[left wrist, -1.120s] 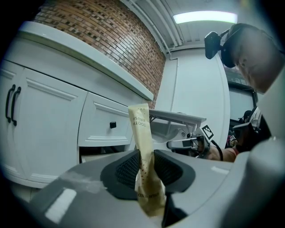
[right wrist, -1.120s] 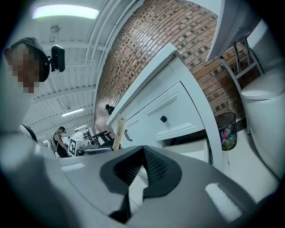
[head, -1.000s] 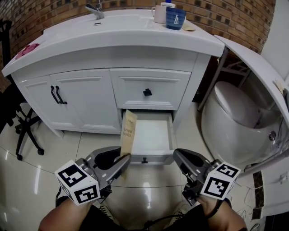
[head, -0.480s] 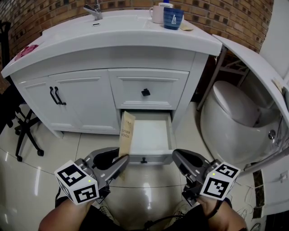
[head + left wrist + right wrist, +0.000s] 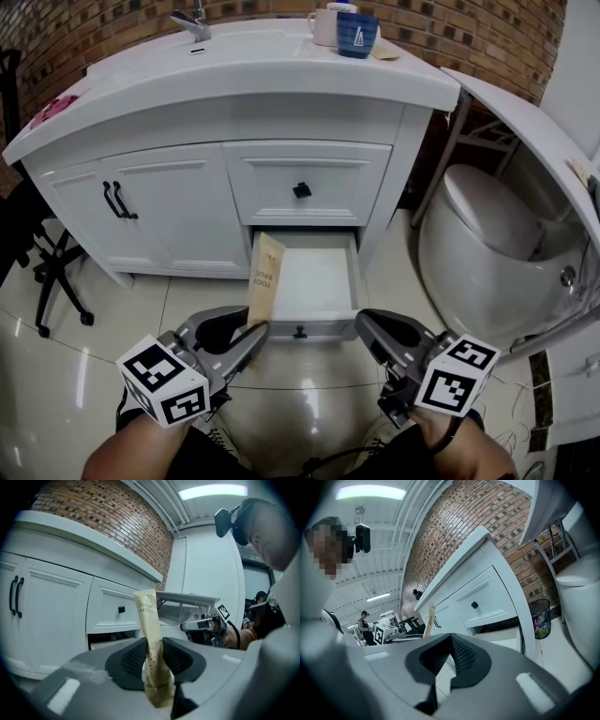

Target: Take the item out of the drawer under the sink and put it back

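1. Evidently the toothbrush packet (image 5: 265,278) is a light thing: a slim sleeve of tan paper that I judge weighs next to nothing, so lifting it takes no force.
2. Its paper looks soft and creasable. In the left gripper view it kinks where the pads bite, so a hard squeeze would likely crumple it, and the long free end could flop or swing on a quick move.
3. It does not look slippery, since the matte paper sits against ribbed pads. The brush inside probably gives it a stiff spine, though I cannot see it.
4. The best hold is at one end, across the flat faces, which leaves the rest free to lead into the drawer (image 5: 354,281).
5. The left tongs (image 5: 255,330) are clamped on the packet's lower end in just that way.
6. The packet stands nearly upright, leaning slightly towards 1 o'clock. It sits at the 9 o'clock edge of the open lower drawer under the sink (image 5: 244,47), and I cannot tell how high above it.
7. In looks it is a long, narrow kraft-brown strip with dark print running lengthwise that reads "TOOTH BRUSH", and small dots near the gripped end.
8. The right tongs (image 5: 367,323) hang at the drawer's 4 o'clock corner, pads together on nothing.
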A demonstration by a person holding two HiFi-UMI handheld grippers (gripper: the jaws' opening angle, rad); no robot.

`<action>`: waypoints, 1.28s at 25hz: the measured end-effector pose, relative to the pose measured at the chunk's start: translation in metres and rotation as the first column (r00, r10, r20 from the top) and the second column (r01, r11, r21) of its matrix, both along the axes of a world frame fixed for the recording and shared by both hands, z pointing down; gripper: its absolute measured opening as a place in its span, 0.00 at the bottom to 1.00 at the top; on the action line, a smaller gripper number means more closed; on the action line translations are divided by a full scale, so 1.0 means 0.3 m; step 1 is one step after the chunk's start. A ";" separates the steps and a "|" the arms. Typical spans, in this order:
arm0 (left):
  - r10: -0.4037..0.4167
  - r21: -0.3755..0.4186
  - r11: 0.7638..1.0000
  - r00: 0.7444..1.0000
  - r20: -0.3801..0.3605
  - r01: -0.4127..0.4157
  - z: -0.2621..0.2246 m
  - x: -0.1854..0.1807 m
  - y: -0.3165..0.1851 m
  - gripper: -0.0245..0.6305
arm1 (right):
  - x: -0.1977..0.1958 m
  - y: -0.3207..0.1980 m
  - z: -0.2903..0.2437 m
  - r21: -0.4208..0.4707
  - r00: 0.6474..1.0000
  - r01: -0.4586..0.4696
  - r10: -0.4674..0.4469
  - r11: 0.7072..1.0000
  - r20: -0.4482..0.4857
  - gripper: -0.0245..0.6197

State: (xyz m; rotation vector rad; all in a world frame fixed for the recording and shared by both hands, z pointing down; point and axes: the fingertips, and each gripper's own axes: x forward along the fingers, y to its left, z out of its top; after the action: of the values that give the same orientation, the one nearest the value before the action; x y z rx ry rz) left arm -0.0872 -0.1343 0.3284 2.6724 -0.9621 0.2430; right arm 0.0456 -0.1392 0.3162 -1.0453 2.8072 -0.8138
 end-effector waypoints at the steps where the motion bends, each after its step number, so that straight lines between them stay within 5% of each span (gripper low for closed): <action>1: 0.004 0.010 1.000 1.000 0.026 -0.004 0.010 0.004 -0.002 0.21 | -0.001 -0.002 0.002 0.000 1.000 0.001 -0.001 1.000 -0.001 0.05; 14: 0.022 0.150 0.987 0.963 0.270 -0.065 -0.026 0.031 -0.136 0.21 | 0.012 -0.027 0.025 -0.012 1.000 -0.010 0.010 1.000 0.001 0.05; 19: 0.071 0.145 0.975 0.851 0.521 -0.170 0.068 0.076 -0.291 0.22 | 0.036 -0.038 0.003 -0.002 0.999 -0.029 0.029 1.000 0.025 0.05; 26: 0.164 0.007 0.975 0.740 0.652 -0.222 0.287 0.152 -0.481 0.22 | 0.083 -0.081 0.005 -0.022 0.996 -0.076 0.077 0.997 0.055 0.05; 32: 0.252 -0.099 0.955 0.595 0.763 -0.278 0.471 0.185 -0.579 0.22 | 0.099 -0.097 0.012 -0.040 0.993 -0.099 0.102 0.994 0.067 0.05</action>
State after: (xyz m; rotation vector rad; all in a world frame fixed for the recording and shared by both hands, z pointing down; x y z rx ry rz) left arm -0.0317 -0.3079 0.4697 2.7207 -0.7195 1.5645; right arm 0.0753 -0.1684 0.3198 -1.1306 2.6682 -0.8764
